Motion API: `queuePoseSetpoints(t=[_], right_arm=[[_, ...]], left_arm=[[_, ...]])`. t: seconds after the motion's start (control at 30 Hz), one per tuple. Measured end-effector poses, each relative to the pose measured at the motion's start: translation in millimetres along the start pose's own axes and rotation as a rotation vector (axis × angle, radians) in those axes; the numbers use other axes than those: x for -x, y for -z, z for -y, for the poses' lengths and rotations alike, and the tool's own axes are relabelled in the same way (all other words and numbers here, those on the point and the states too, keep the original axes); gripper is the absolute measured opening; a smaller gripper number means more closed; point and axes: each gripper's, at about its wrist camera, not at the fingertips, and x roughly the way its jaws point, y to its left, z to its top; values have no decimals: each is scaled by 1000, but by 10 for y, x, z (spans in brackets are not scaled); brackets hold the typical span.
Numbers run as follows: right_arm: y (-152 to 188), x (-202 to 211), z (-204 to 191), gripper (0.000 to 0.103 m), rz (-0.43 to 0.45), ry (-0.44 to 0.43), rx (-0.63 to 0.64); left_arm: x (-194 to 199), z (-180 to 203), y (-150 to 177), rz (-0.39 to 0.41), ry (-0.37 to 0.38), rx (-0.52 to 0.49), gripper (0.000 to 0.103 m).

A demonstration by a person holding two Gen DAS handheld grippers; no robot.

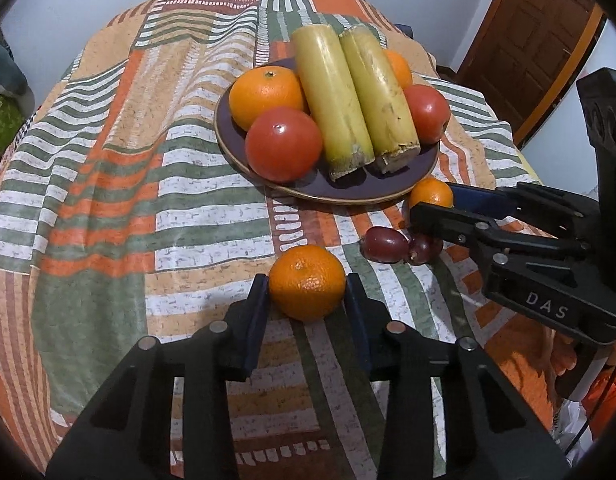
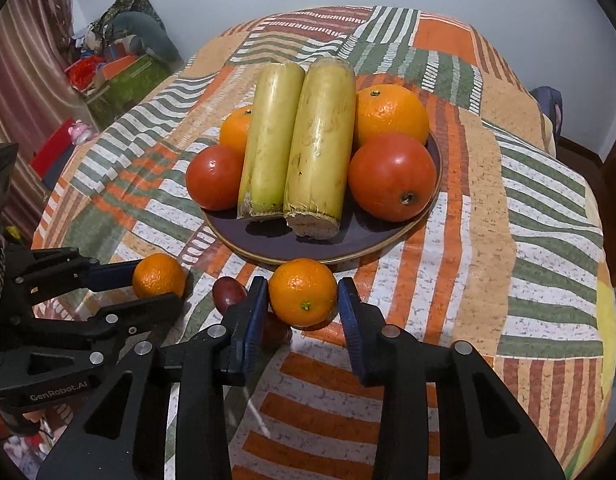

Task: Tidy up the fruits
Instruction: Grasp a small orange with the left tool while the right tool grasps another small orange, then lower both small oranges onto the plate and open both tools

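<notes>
Surface (image 1: 108, 184) draped in an orange, green and white striped patchwork cloth. Dark purple round plate (image 1: 387, 192) sits on it at about 1 o'clock in the left wrist view. On the plate: two pale yellow-green cut cane lengths (image 1: 333, 96) lying side by side down the middle; two red tomatoes, one (image 1: 283, 144) at the plate's 8 o'clock, one (image 1: 425, 113) at 3 o'clock; a large orange (image 1: 266, 94) at 10 o'clock and a second orange (image 1: 399, 66), part hidden behind the cane.

Off the plate, on the cloth: small orange mandarin (image 1: 307, 282) between the fingers of the left hand-held gripper (image 1: 307, 292), jaws part-open, both pads touching or nearly touching it; firm grip not confirmed. Second small mandarin (image 2: 302, 293) just below the plate rim, between the open jaws of the right hand-held gripper (image 2: 304, 304); right pad clear of it. Two dark red grapes (image 1: 384, 243) lie between the mandarins.
</notes>
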Motion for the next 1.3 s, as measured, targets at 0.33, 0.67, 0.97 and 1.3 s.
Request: queuePoseSetpoints(t=[0.33,0.67,0.97,1.3], right_arm=[[-80,240,16,33,71,9,3],[-436,441,86,33,179,43,16],[-721,433,161,33,233,68,26],[-1004,289,148,33,258,65,32]], left_arm=[[205,-80,-146,57,-16,15,37],[376,-151,-604,148,-64,14,37],[368,-152,-971,202,-84,-12,37],[166,-226,-1322,209,-90,-4,37]])
